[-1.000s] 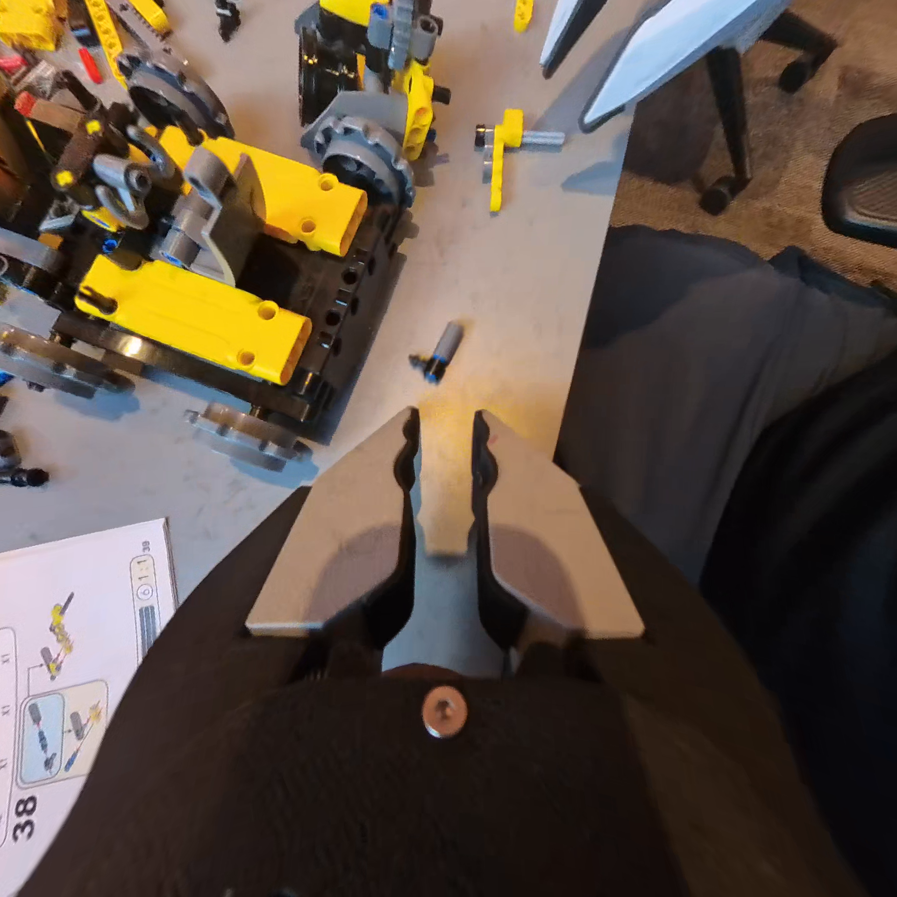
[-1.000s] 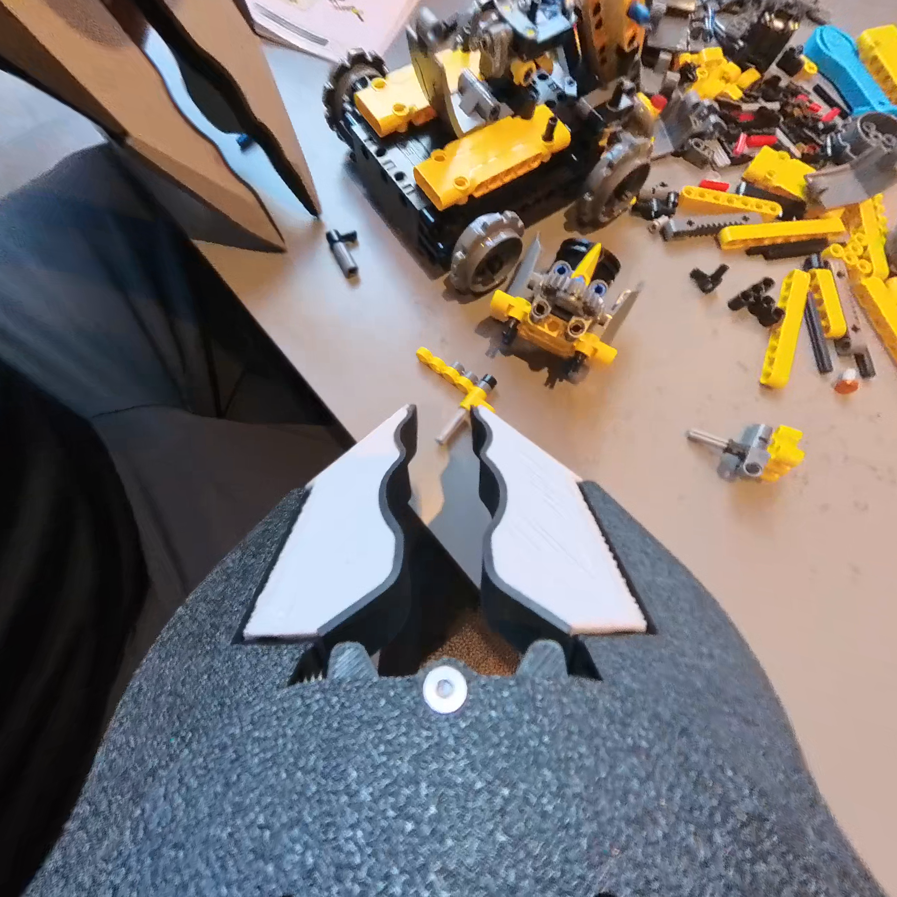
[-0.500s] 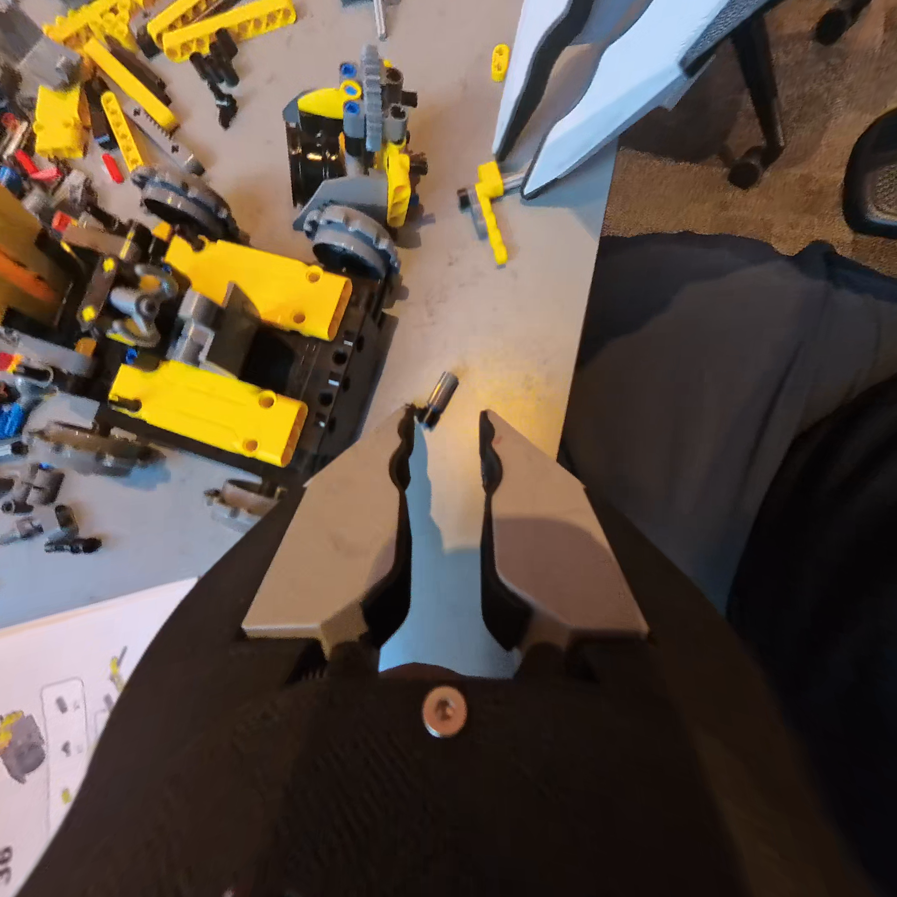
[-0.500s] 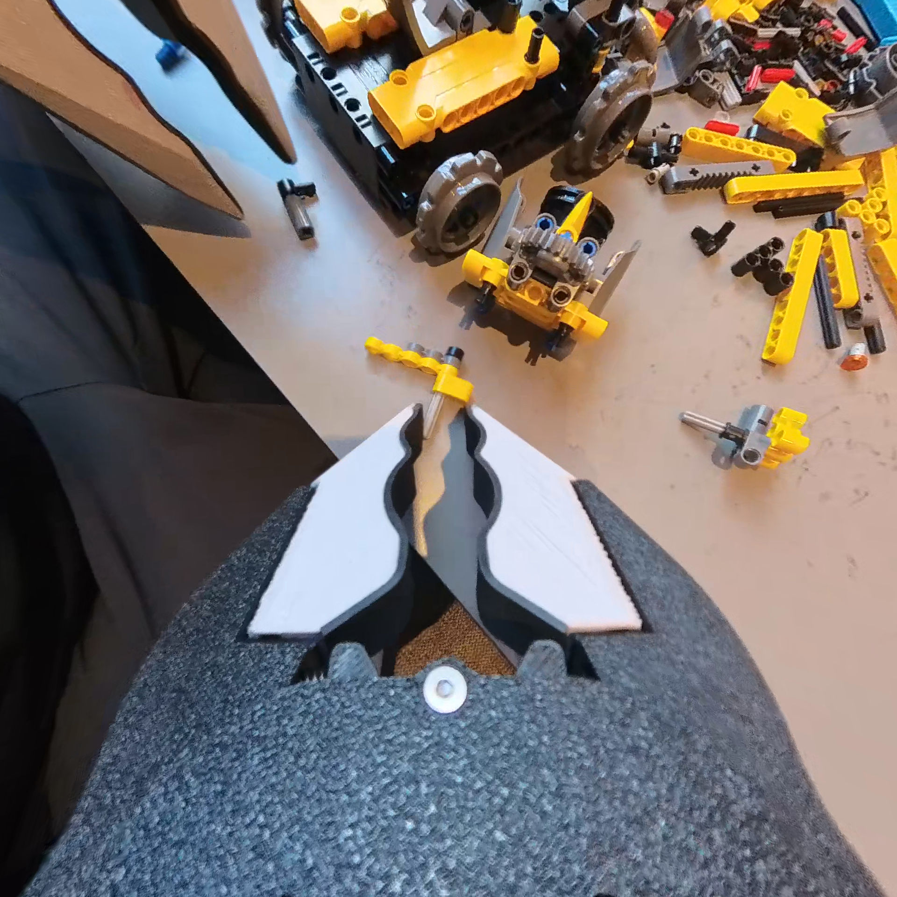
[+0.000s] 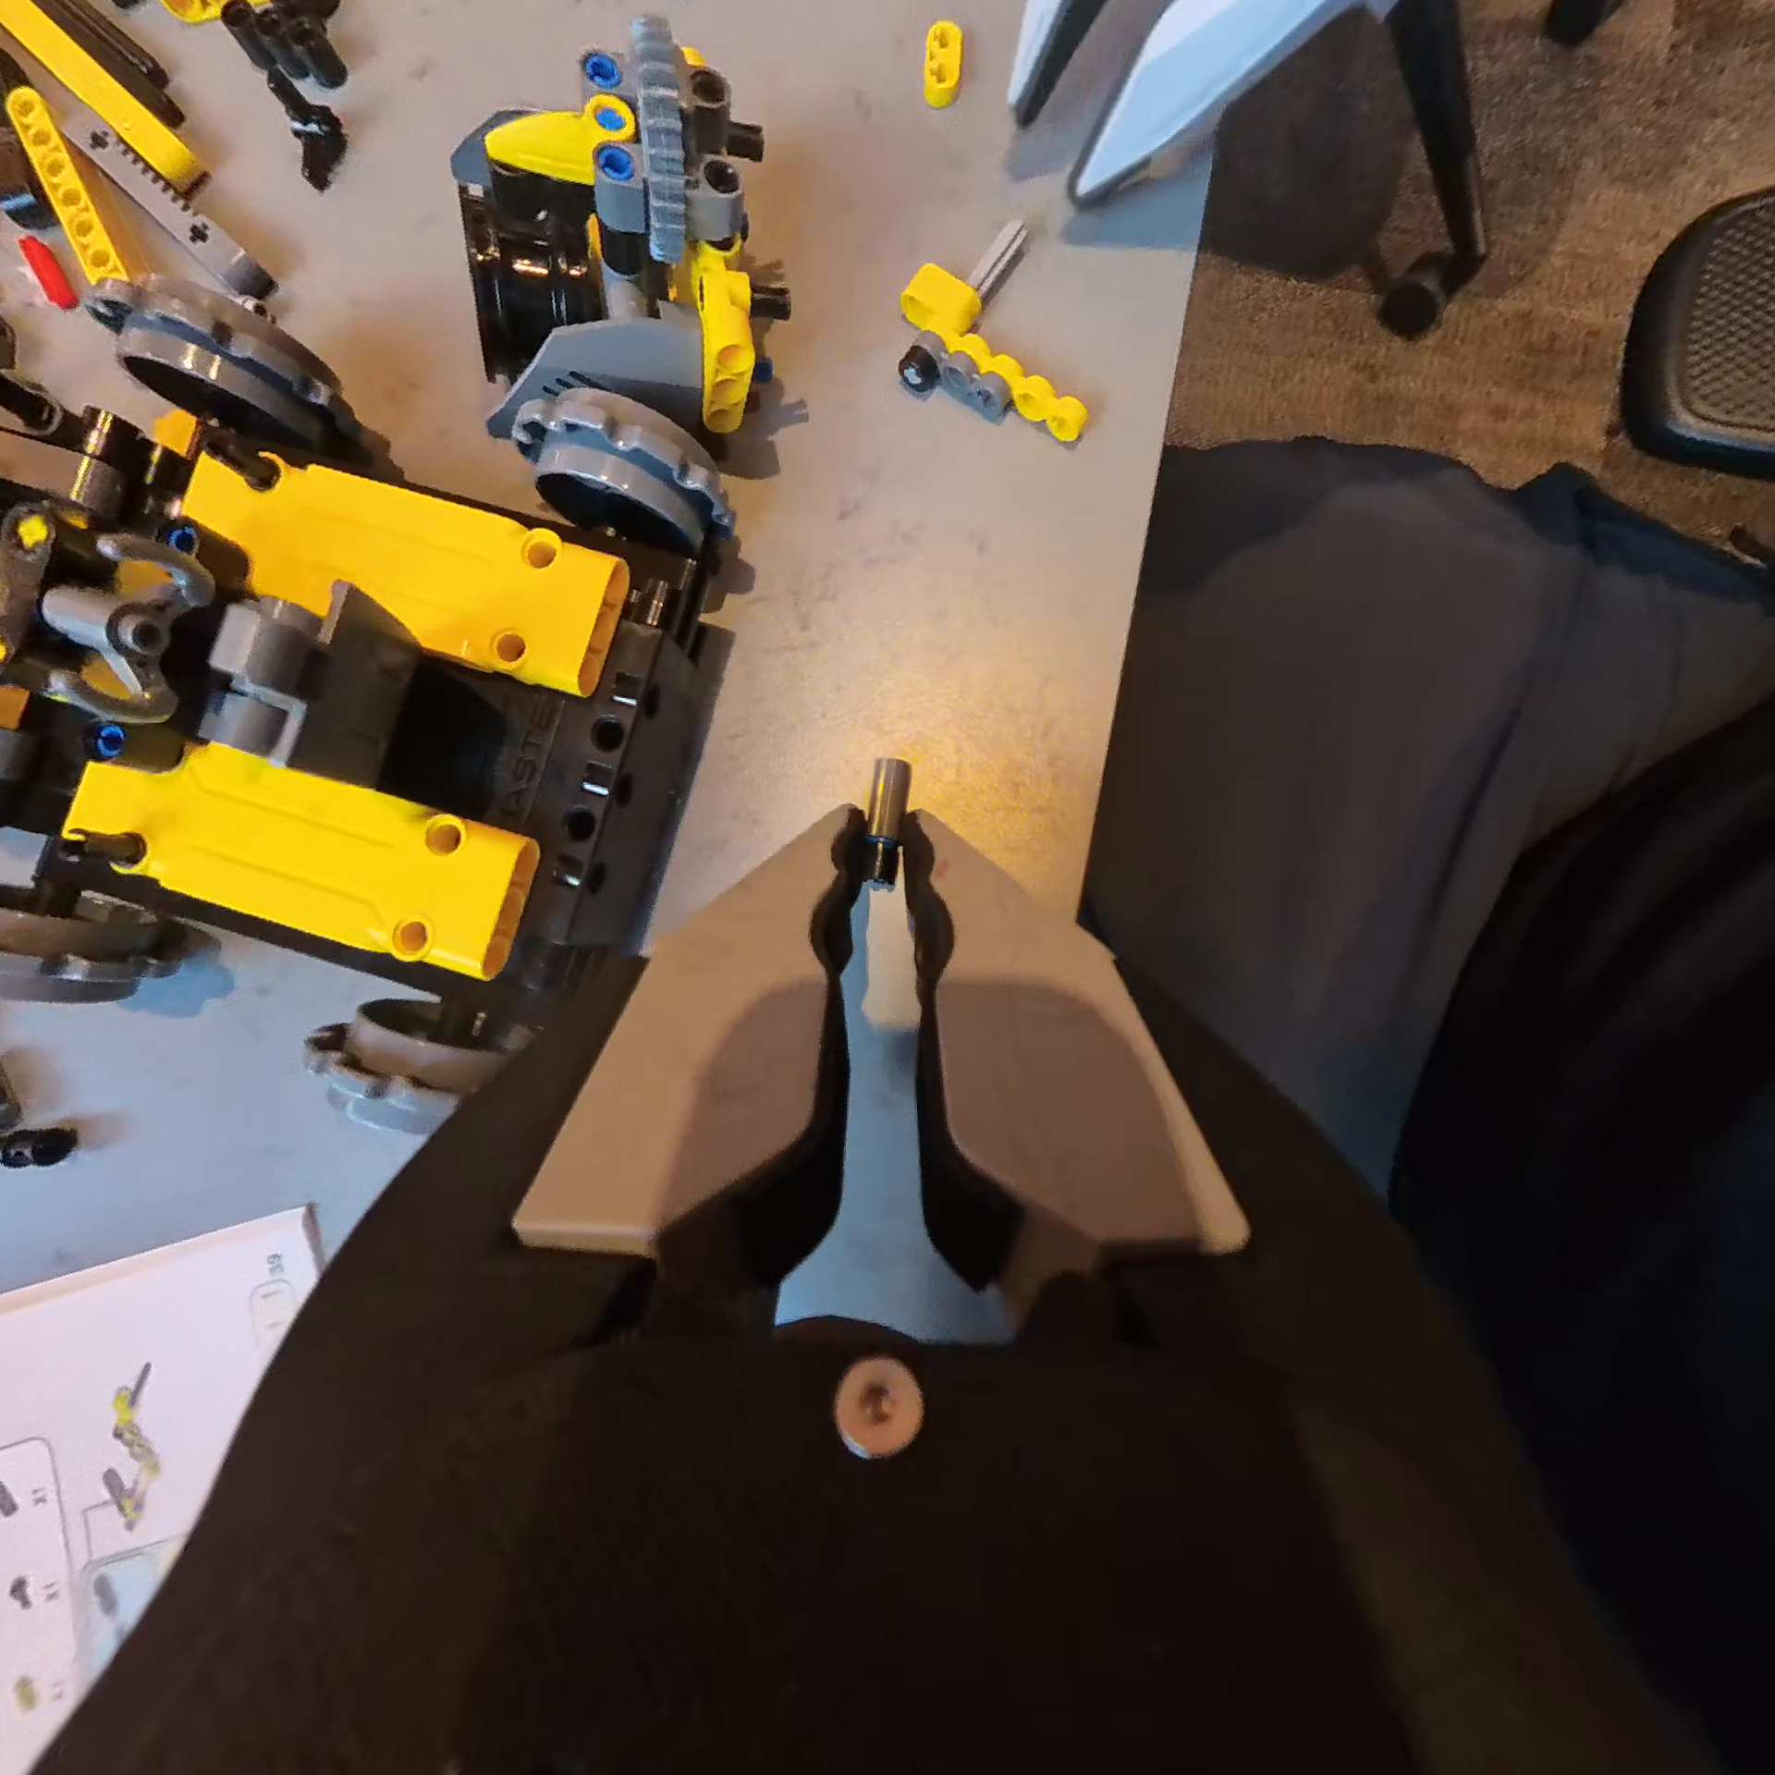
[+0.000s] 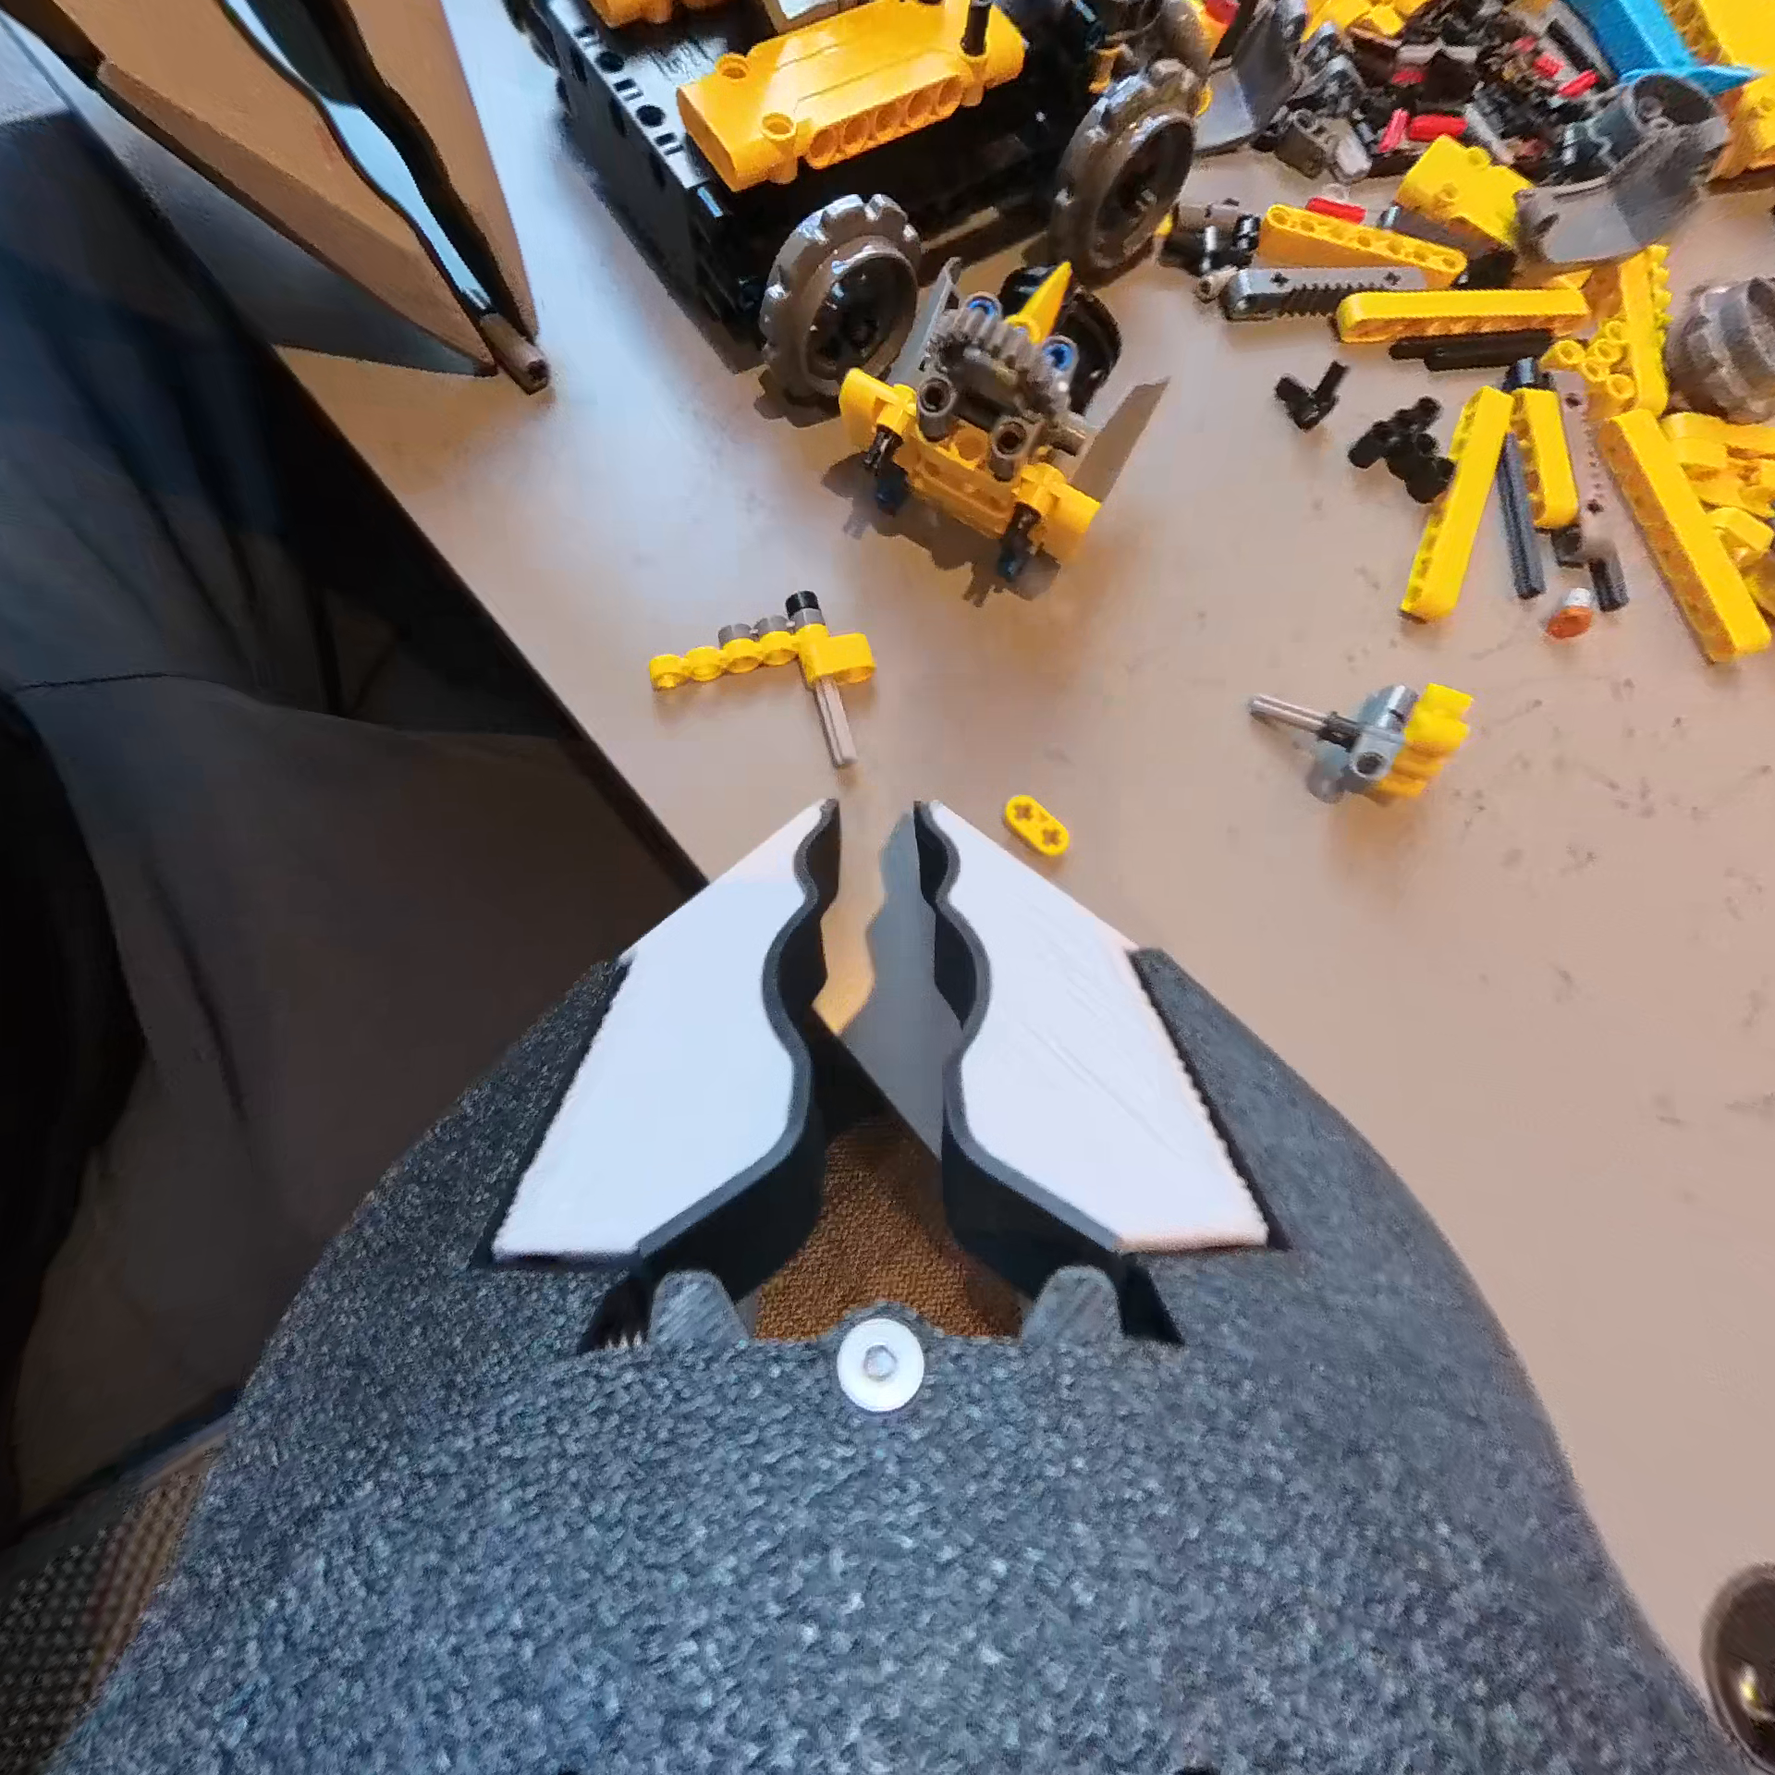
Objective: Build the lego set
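Note:
My left gripper (image 5: 882, 836) is shut on a small grey pin with a dark end (image 5: 888, 797). The pin stands out past the fingertips just above the table near its edge. The right wrist view shows the same pin (image 6: 519, 360) at the left gripper's tips. My right gripper (image 6: 876, 816) is open and empty, low over the table. A yellow beam with a grey axle (image 6: 768, 653) lies just ahead of it, apart from the fingers. This beam also shows in the left wrist view (image 5: 989, 375). A small yellow two-hole link (image 6: 1037, 824) lies beside the right fingertip.
A yellow and black vehicle model (image 5: 336, 672) stands left of the left gripper. A smaller geared sub-assembly (image 6: 980, 423) sits ahead of the right gripper. Loose yellow beams (image 6: 1460, 499) and a grey-yellow axle piece (image 6: 1383, 744) lie to the right. An instruction booklet (image 5: 125, 1441) lies at lower left. A person's legs (image 5: 1393, 768) are by the table edge. Across from one pair of fingers to the other is roughly 15 cm.
My left gripper moved onto the grey pin lying on the table and closed on it. My right gripper had the yellow beam's axle between its tips and has drawn back from it.

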